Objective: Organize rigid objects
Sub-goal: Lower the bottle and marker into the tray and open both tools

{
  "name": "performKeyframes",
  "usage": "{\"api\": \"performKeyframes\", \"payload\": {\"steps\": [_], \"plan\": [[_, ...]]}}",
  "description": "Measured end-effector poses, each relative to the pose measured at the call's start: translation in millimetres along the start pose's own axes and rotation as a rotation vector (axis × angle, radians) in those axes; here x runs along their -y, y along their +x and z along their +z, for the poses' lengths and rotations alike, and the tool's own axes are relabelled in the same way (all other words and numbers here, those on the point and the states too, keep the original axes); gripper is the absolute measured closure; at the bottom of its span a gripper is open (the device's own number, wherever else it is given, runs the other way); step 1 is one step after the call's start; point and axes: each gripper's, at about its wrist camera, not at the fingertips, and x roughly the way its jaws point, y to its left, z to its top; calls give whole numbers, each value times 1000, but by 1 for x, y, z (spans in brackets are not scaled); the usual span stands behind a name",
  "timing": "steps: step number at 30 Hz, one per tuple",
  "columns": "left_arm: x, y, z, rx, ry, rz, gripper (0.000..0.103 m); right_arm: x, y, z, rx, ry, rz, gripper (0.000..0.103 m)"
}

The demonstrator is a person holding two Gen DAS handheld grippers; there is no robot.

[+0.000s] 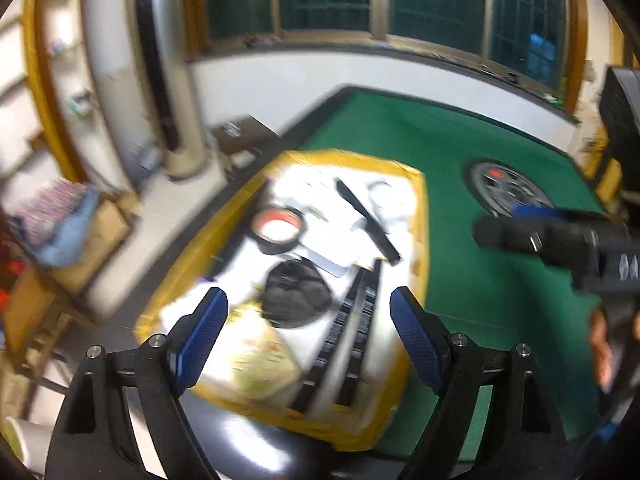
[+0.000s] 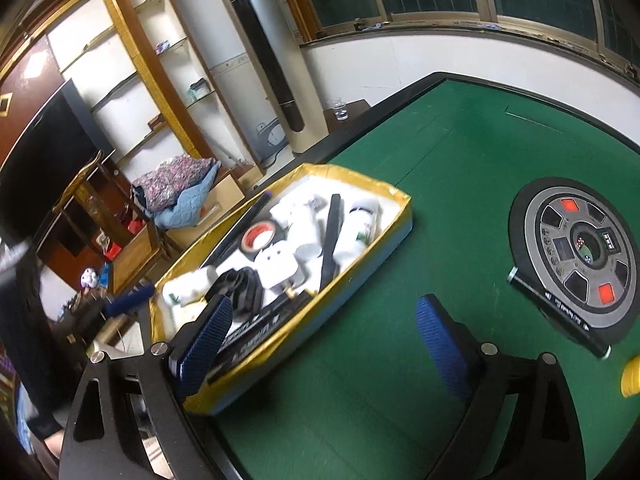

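Rigid objects fill one yellow-rimmed tray (image 2: 400, 196) at the 9 o'clock edge of the green table (image 2: 460, 152). Countable inside: one red-cored tape roll (image 2: 259, 237), one white plug adapter (image 2: 278, 266), one black bar (image 2: 331, 236) and at least two white bottles (image 2: 362, 226); the rest is too jumbled to count. The left gripper (image 1: 308, 332) hovers over the tray with jaws wide and empty, as does the right gripper (image 2: 324, 334) above bare felt at the tray's 4 o'clock. The step looks to be a release just finished. Next likely calls for reaching the yellow piece (image 2: 632, 378), at 3 o'clock, beside the round control panel (image 2: 576, 256).
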Motion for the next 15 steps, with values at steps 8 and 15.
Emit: {"api": "performKeyframes", "payload": {"steps": [8,15], "plan": [[-15,-11,-2,19,-50,84,16,-16,3,-15,-16,-41,28,12],[-17,-8,-5,-7,-66,45,16,-24,8,-22,-25,-43,49,12]]}}
